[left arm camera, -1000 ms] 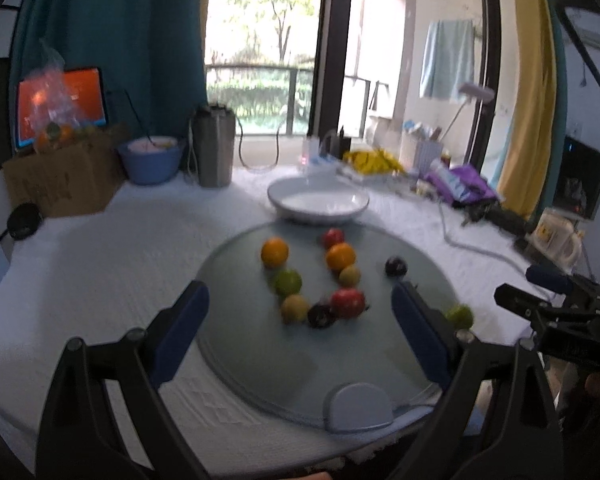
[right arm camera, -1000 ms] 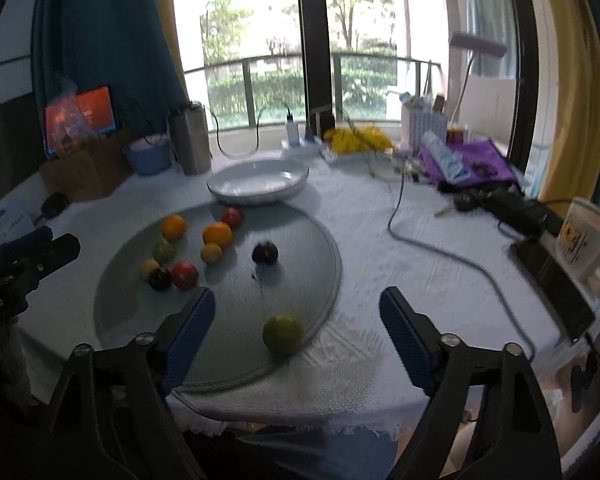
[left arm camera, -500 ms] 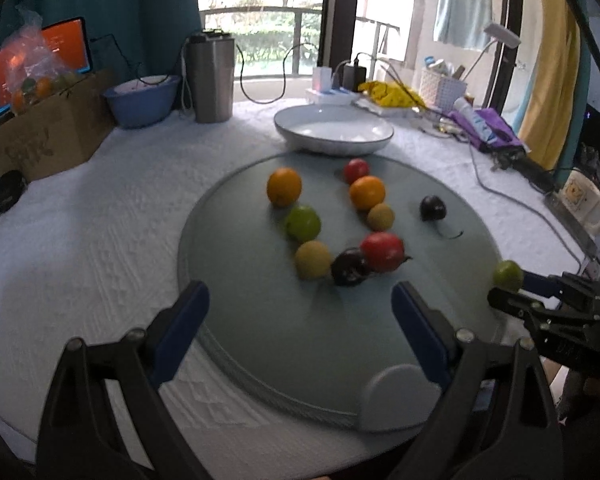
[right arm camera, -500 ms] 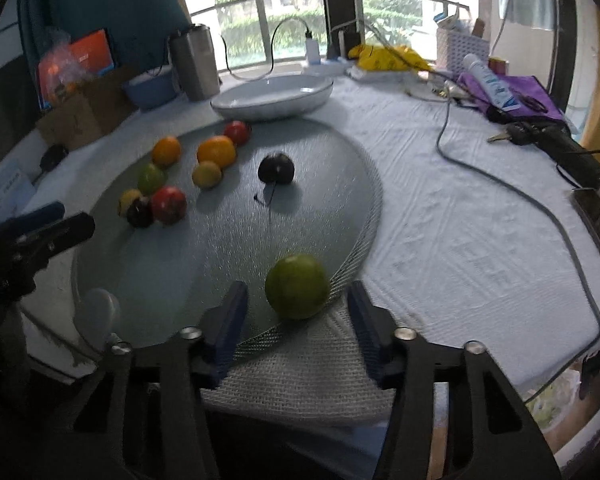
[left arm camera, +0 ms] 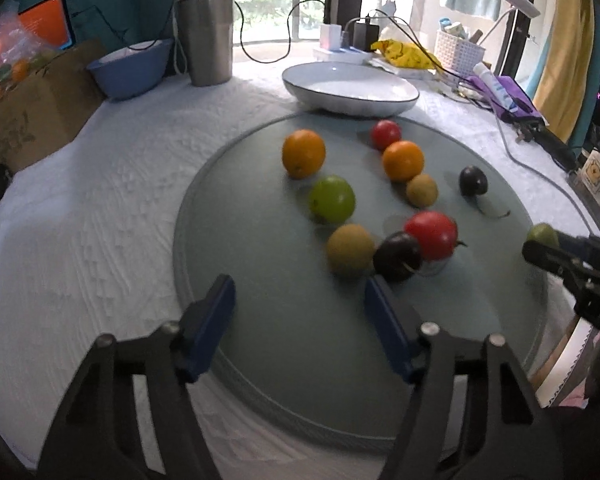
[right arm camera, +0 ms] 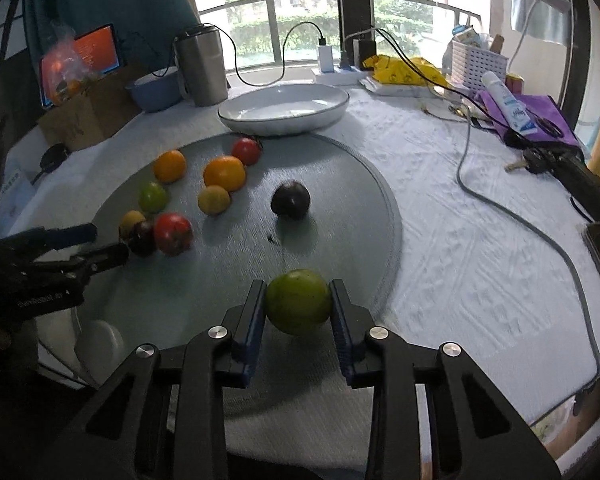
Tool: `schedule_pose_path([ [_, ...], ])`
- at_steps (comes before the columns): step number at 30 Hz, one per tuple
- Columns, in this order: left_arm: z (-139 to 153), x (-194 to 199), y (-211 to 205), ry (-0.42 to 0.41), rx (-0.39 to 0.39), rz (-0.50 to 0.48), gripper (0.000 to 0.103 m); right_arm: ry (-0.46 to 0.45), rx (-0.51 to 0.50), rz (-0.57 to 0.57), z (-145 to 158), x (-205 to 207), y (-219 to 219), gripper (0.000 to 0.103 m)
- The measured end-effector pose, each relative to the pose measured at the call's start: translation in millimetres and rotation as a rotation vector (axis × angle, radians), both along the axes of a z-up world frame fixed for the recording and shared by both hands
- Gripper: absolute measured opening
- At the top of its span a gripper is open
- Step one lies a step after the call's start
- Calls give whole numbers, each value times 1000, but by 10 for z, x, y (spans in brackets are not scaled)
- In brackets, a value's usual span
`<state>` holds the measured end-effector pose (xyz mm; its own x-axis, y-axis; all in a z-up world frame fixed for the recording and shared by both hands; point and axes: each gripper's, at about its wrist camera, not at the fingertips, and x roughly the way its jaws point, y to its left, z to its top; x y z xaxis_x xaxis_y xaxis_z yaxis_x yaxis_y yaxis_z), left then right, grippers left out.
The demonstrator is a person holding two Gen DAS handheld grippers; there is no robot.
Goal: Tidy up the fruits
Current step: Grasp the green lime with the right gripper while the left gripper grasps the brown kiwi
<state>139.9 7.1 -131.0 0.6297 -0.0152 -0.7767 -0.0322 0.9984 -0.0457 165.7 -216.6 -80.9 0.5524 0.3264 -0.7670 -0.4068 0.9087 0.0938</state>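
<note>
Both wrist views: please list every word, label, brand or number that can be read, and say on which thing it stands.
No text can be read with certainty.
Left gripper: small pale lettering on its black body, too blurred to read.
White spray bottle: blue print, too small to read.
Cardboard box: faint dark marks, not readable.
Mug: a yellow picture, no readable words.
Orange screen: nothing readable.

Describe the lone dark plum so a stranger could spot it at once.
Start at the round grey glass turntable in front of the white oval dish. The dark purple plum sits alone near its middle. The only other dark fruit touches a red tomato.
</note>
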Motion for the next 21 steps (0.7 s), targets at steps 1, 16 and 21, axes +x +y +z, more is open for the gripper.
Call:
schedule_pose_path([
  [1, 2, 19, 12, 0, 0, -7, 68, -5, 1, 0, 13, 18, 19, 34],
  [16, 22, 251, -55, -26, -32, -131, 40, -17, -17, -13, 77, 216, 179, 34],
  [21, 24, 308, -45, -30, -63, -155, 30, -21, -21, -9, 104, 283, 213, 34],
])
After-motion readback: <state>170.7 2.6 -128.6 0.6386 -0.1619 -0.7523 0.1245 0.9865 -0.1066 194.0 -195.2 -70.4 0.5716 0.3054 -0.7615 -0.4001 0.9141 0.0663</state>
